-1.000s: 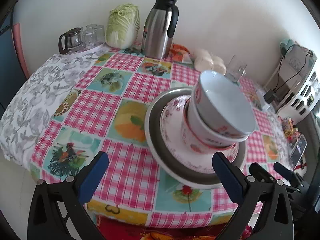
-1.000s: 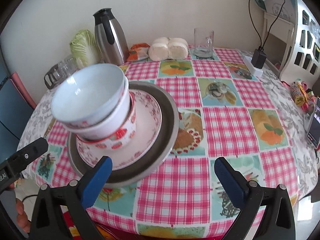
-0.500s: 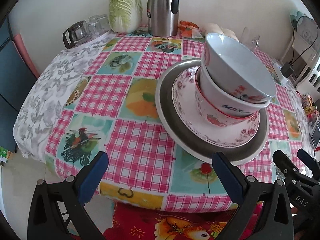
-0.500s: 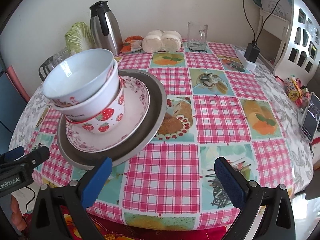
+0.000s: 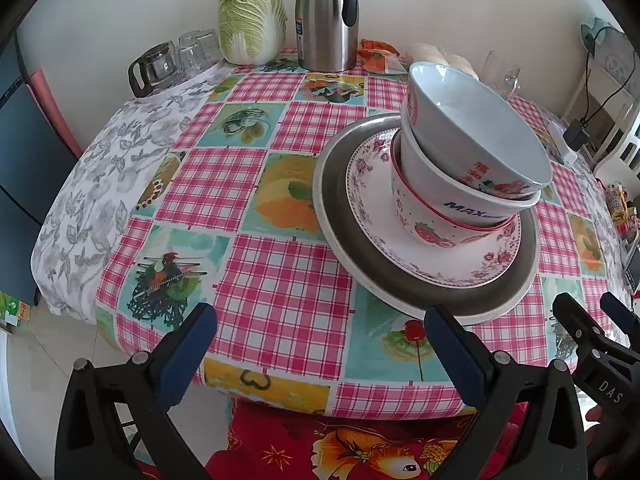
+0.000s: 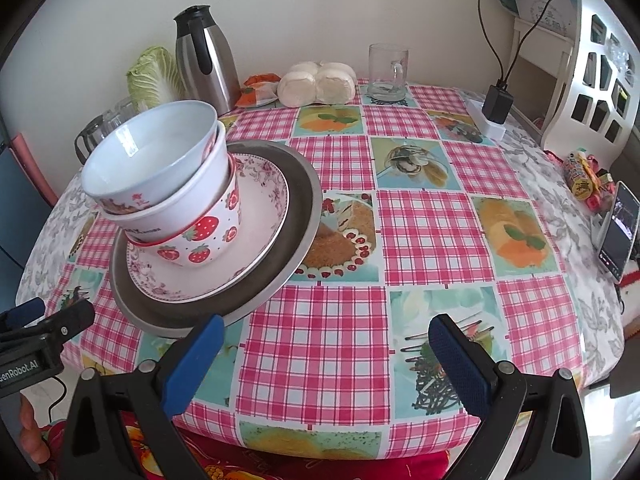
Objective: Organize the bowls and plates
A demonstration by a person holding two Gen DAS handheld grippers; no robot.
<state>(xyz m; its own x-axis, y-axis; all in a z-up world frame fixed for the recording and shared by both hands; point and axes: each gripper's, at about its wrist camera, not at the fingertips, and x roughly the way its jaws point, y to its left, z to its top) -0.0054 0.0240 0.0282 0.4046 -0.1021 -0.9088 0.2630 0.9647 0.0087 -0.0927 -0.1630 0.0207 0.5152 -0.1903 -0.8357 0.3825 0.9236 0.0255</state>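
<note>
One stack stands on the checked tablecloth: a grey metal plate (image 5: pixel 516 284) (image 6: pixel 298 216) at the bottom, a pink floral plate (image 5: pixel 372 208) (image 6: pixel 264 208) on it, then a strawberry bowl (image 5: pixel 424 228) (image 6: pixel 204 240), a white bowl (image 5: pixel 448 196) (image 6: pixel 180 204) and a tilted white bowl (image 5: pixel 472 132) (image 6: pixel 152 152) on top. My left gripper (image 5: pixel 320 340) is open and empty near the table's front edge, left of the stack. My right gripper (image 6: pixel 326 346) is open and empty, right of the stack.
At the back stand a steel thermos (image 5: pixel 326 16) (image 6: pixel 206 64), a cabbage (image 5: pixel 252 20), glasses on a tray (image 5: pixel 180 58), buns (image 6: pixel 316 82) and a glass mug (image 6: pixel 388 70). A charger (image 6: pixel 496 106), snacks and a phone (image 6: pixel 618 232) lie at the right.
Both grippers have pulled back and up from the stack toward the table's front edge. They stay open. The stack has not moved.
</note>
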